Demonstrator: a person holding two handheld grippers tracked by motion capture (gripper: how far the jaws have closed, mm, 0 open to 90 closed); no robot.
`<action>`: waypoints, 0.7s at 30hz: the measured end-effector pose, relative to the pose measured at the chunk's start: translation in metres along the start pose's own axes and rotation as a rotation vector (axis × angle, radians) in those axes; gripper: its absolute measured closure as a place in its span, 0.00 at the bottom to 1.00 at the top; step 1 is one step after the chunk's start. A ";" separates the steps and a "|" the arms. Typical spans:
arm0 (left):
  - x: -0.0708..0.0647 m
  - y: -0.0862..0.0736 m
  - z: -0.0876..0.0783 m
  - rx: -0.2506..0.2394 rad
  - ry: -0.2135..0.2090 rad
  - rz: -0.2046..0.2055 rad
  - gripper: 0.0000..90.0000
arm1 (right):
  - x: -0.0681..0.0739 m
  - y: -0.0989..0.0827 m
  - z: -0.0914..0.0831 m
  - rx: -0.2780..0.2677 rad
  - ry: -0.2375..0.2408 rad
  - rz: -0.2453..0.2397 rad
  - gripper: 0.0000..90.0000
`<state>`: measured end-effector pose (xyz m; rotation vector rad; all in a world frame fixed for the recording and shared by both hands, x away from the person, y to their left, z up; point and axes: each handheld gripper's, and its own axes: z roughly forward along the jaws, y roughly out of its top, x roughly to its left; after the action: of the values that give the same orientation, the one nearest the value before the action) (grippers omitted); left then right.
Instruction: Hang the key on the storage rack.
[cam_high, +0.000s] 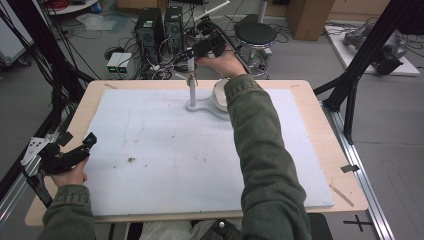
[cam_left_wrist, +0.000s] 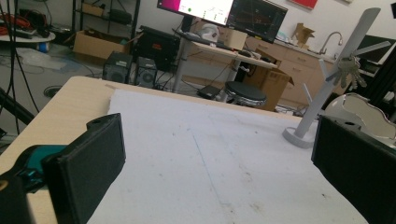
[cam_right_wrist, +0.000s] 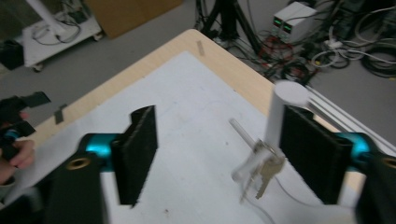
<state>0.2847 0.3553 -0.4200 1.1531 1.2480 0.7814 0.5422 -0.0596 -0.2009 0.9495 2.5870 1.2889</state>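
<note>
Left gripper (cam_high: 75, 150) sits idle at the table's (cam_high: 320, 150) near left edge, jaws apart, nothing between them. White mat (cam_high: 165, 150) covers most of the table, bare in the middle apart from a few dark specks. Toward the far edge, near its middle, stands the white peg stand (cam_high: 192, 92) with a bunch of keys (cam_high: 191, 78) hanging on one of its side pegs. The keys also show in the right gripper view (cam_right_wrist: 266, 170), dangling free. Right gripper (cam_high: 196, 54) hovers at the stand's top, jaws spread, pads pressing on nothing. A white rounded object (cam_high: 219, 95) sits just beside the stand's base. Judgement: hanging looks done, keys are let go and on the peg; left is pulling the right gripper clear.
</note>
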 end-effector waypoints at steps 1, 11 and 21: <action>0.000 0.000 0.000 -0.002 -0.002 0.000 0.04 | -0.001 -0.002 -0.004 0.008 -0.006 0.010 0.19; 0.001 0.000 0.001 -0.005 -0.003 -0.001 0.04 | -0.007 -0.028 -0.035 0.066 -0.123 0.033 0.01; -0.001 0.000 0.001 0.016 0.004 0.000 0.04 | -0.011 -0.050 -0.061 0.110 -0.214 0.044 0.01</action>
<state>0.2850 0.3543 -0.4200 1.1646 1.2594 0.7753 0.5057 -0.1304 -0.2023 1.1019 2.5051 1.0014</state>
